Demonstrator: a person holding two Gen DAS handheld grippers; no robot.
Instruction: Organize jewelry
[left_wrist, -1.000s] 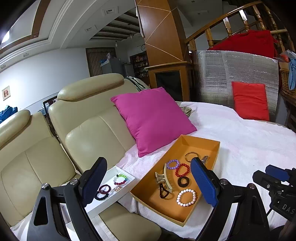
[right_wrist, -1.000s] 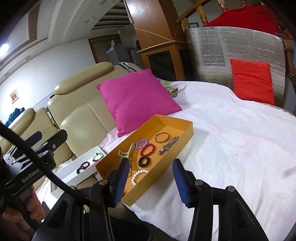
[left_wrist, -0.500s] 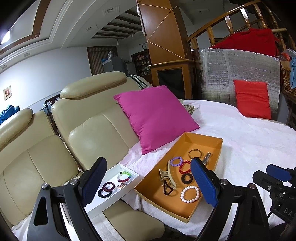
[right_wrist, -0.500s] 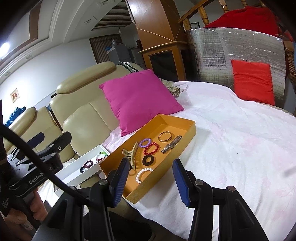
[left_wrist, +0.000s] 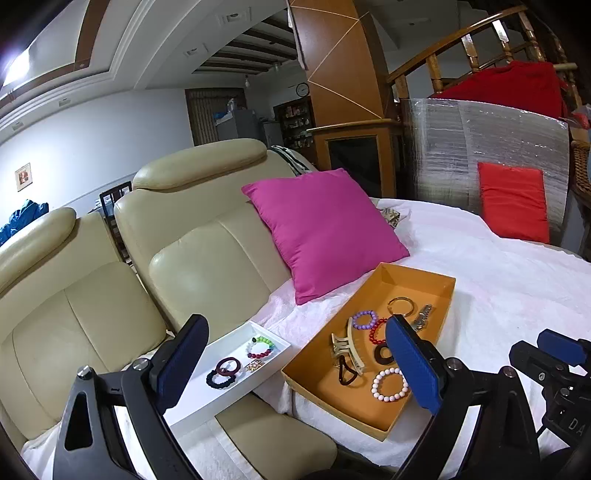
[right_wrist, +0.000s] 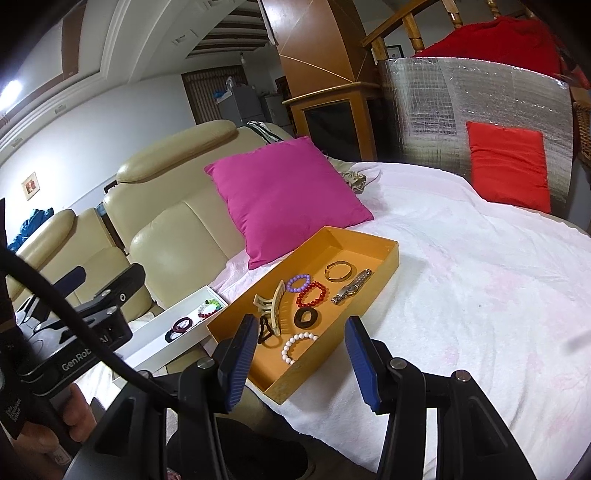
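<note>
An orange tray (left_wrist: 439, 286) (right_wrist: 384, 254) lies on a white-covered table. It holds a cream hair claw (left_wrist: 349, 343) (right_wrist: 273, 304), a white bead bracelet (left_wrist: 389, 384) (right_wrist: 297, 345), red and purple bead bracelets (right_wrist: 312, 293), a dark ring, a gold bangle (right_wrist: 338, 270) and a watch (right_wrist: 351, 287). A white tray (left_wrist: 221, 369) (right_wrist: 177, 325) to its left holds hair ties and a bead bracelet. My left gripper (left_wrist: 295, 362) is open and empty, above both trays. My right gripper (right_wrist: 301, 363) is open and empty, near the orange tray's front corner.
A magenta pillow (left_wrist: 325, 229) leans behind the orange tray against a cream leather sofa (left_wrist: 184, 240). A red cushion (left_wrist: 513, 201) rests on a silver panel at the back right. The left gripper's body (right_wrist: 74, 332) shows at the right wrist view's left.
Both views have shifted a little: the trays sit slightly farther right and lower in the left wrist view. Both grippers stay open and empty.
</note>
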